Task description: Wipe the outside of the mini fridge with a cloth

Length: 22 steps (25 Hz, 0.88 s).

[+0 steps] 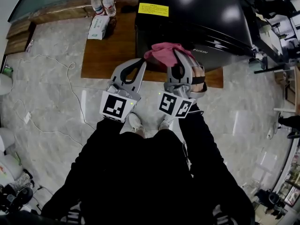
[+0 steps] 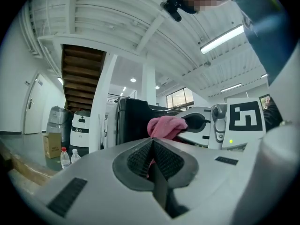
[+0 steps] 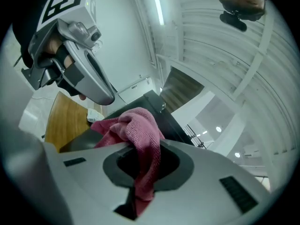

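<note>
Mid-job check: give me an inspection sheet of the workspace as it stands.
Surface: wooden platform on pale marble floor.
Job's things: black mini fridge on the platform; pink cloth at its near top edge, contact unclear.
Clutter: two water bottles and a tissue pack left of the fridge.
Grippers: left tongs shut, empty; right tongs shut on the cloth.
Cables: white cable looping over the floor, left.
Surroundings: wooden staircase beyond the fridge.
</note>
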{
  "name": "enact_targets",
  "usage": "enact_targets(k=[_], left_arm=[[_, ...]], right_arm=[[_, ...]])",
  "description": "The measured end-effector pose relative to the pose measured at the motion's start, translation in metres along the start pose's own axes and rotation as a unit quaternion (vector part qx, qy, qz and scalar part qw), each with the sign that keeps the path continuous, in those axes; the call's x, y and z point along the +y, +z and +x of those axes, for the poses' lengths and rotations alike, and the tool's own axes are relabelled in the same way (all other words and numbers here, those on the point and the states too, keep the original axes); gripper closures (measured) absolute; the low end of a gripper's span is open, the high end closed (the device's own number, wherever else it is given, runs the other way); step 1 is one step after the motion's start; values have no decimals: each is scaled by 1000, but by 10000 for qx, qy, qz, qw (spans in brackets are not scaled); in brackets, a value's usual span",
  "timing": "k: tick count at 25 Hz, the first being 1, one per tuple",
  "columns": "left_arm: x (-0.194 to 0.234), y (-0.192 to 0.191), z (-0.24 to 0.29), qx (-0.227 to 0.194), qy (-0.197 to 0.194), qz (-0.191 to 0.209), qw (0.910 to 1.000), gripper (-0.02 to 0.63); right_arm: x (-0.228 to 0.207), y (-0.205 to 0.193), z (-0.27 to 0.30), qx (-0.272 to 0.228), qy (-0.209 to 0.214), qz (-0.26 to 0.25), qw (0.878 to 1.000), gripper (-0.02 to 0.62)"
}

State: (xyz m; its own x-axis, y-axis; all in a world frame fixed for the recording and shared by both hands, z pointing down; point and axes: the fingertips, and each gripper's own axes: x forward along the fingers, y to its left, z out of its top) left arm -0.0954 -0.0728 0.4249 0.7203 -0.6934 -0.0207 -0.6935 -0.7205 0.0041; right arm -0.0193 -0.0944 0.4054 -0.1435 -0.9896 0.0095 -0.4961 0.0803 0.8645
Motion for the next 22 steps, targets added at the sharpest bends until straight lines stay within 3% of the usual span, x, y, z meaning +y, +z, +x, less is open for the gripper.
enact_targets(k=[10, 22], left_arm=[[4, -38, 17, 226, -176, -107, 9995, 600], [-4, -143, 26, 826, -451, -64, 9955, 600]], right_arm=[[48, -22, 13, 0, 241, -109, 9997, 554], [142, -79, 19, 378, 997, -44, 9943, 555]])
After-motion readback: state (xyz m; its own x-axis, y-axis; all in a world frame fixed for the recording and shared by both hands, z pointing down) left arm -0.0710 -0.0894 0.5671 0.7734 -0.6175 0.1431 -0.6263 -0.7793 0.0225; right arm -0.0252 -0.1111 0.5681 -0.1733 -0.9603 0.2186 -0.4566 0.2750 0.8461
